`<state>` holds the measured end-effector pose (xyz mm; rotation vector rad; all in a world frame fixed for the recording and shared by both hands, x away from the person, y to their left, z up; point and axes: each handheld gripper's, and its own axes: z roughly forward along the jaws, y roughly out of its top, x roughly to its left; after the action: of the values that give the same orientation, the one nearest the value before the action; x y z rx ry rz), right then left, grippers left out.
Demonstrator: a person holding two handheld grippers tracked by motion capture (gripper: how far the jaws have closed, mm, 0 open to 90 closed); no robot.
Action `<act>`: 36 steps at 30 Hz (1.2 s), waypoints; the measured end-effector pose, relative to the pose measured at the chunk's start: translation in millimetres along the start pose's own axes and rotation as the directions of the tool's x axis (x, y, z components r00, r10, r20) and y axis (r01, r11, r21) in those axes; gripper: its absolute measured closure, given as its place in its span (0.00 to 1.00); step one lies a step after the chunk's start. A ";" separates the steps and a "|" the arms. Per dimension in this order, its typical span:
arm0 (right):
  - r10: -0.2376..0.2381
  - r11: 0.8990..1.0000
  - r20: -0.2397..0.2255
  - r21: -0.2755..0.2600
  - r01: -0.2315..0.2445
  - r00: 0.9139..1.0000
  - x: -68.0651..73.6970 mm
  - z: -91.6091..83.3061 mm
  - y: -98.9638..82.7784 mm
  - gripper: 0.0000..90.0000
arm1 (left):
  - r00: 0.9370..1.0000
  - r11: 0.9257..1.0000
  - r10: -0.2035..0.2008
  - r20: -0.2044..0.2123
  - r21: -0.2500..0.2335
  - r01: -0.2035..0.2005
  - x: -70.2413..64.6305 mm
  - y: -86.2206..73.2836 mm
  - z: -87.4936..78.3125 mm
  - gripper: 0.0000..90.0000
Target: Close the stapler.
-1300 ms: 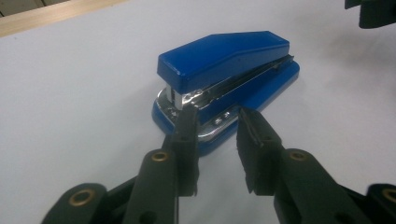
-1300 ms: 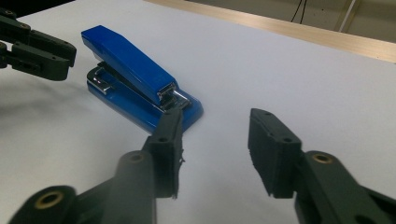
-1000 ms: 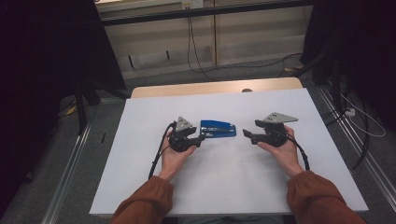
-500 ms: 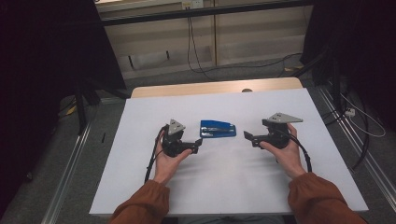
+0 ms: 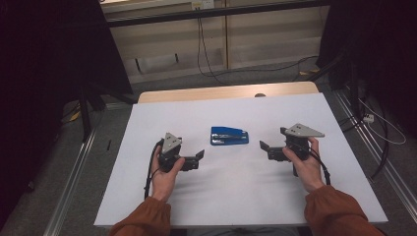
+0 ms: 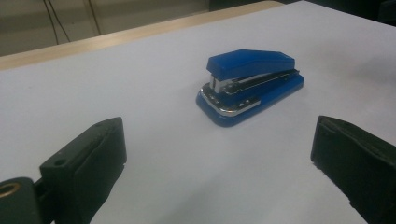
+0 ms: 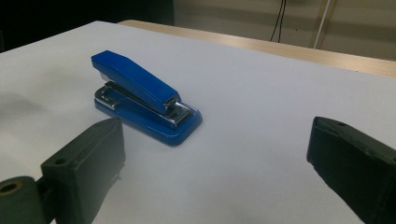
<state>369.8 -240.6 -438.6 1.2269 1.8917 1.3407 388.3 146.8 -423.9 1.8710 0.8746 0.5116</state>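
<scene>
Stapler (image 5: pixel 229 135) — blue, flat on white table (image 5: pixel 236 191), mid-table between grippers, untouched. Left gripper (image 5: pixel 198 159) has drawn back from it; right gripper (image 5: pixel 264 149) beside it. Both jaws just spread wide, empty — likely released, work done.

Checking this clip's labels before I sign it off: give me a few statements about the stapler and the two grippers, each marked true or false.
1. The stapler lies on the table between the two grippers. True.
2. The left gripper is clamped on the stapler. False: its jaws stand open, with the stapler lying apart, ahead of them.
3. The stapler is blue. True.
4. The right gripper holds the stapler off the table. False: its jaws are open and hold nothing; the stapler rests on the table.
5. The stapler stands on end. False: it lies flat on its base.
</scene>
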 end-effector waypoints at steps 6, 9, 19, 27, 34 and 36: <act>-0.007 1.000 0.018 -0.025 0.008 1.000 -0.8 -9.9 1.5 0.05 | 1.000 1.000 0.009 -0.016 -0.024 -0.009 1.7 -3.4 -12.9 0.04; -0.010 0.999 0.033 -0.041 0.012 0.999 -1.4 -15.8 1.9 0.05 | 1.000 0.999 0.009 -0.022 -0.037 -0.010 0.3 -4.3 -19.5 0.04; -0.016 0.998 0.075 -0.055 0.020 0.997 -1.8 -32.6 -1.1 0.03 | 0.998 0.998 -0.026 -0.056 -0.062 0.022 2.1 -8.6 -40.4 0.04; -0.007 0.996 0.096 -0.084 0.015 0.995 -2.2 -47.9 -8.1 0.03 | 0.998 0.998 -0.006 -0.062 -0.068 0.001 1.4 -14.3 -54.2 0.04; -0.008 0.996 0.135 -0.092 0.020 0.991 -2.5 -61.7 -17.1 0.03 | 0.998 0.998 0.012 -0.054 -0.062 -0.016 -2.0 -18.5 -62.5 0.04; -0.001 0.995 0.141 -0.096 0.014 0.990 -2.4 -65.6 -18.9 0.03 | 0.998 0.998 0.016 -0.060 -0.059 -0.020 -2.4 -21.2 -65.0 0.04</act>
<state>311.0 -274.6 -431.2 1.2311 1.7126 1.2908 335.6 189.4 -414.2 1.8184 0.8726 0.6007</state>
